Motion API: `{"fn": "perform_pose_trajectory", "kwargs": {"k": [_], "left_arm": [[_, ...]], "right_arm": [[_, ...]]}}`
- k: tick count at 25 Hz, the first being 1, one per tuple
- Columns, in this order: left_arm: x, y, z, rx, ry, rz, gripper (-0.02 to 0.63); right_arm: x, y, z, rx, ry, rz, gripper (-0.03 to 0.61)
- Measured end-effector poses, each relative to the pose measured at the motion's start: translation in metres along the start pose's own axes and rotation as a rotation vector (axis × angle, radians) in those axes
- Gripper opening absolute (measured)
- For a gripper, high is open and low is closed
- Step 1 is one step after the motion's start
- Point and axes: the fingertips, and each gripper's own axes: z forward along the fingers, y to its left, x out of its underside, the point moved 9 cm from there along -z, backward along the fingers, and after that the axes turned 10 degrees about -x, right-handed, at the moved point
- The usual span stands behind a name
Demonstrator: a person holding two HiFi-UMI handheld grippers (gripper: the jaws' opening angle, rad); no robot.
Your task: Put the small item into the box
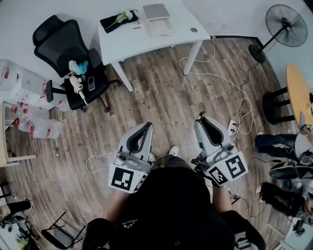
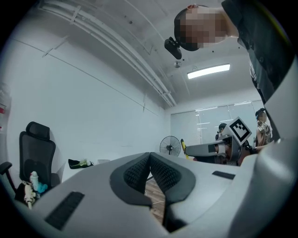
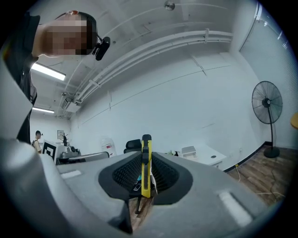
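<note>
A small yellow and black item (image 3: pixel 146 165), shaped like a slim utility knife, stands upright between the jaws of my right gripper (image 3: pixel 146 157), which is shut on it. In the head view its yellow tip (image 1: pixel 200 115) pokes out of the right gripper (image 1: pixel 201 119) above the wood floor. My left gripper (image 1: pixel 147 125) is held beside it, jaws pressed together with nothing between them (image 2: pixel 150 156). The box (image 1: pixel 156 14), white with a grey lid, sits on the white table (image 1: pixel 146 39) far ahead, well beyond both grippers, and shows small in the right gripper view (image 3: pixel 188 151).
A black office chair (image 1: pixel 73 53) holding small objects stands to the left of the table. White cables (image 1: pixel 234 93) and a power strip (image 1: pixel 231 128) lie on the floor. A standing fan (image 1: pixel 286 24), a round wooden table (image 1: pixel 298 93) and seated people (image 1: pixel 279 141) are at the right. Plastic containers (image 1: pixel 39 128) stand at the left.
</note>
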Motion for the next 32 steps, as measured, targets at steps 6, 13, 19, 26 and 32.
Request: {"fn": "perform_pose_trajectory", "kwargs": {"k": [6,13,19,26,32], "left_arm": [[0.004,-0.029,0.025,-0.027,-0.014,0.038,0.005],[0.017,-0.047,0.06,-0.033,0.002,0.033,0.005],[0.02,-0.037,0.092,0.0,-0.006,0.036,0.005],[0.018,0.009,0.145,0.037,-0.013,0.031,0.005],[0.005,0.062,0.208,0.055,-0.036,0.007,0.005]], "right_arm": [[-0.008,-0.034,-0.019,-0.037,-0.018,-0.04,0.069],[-0.016,-0.069,-0.029,-0.02,-0.018,-0.035,0.067],[-0.016,-0.09,-0.008,-0.012,0.004,-0.045,0.067],[-0.024,-0.117,0.043,0.016,0.008,-0.052,0.067],[-0.042,-0.144,0.111,0.027,0.01,-0.042,0.067]]}}
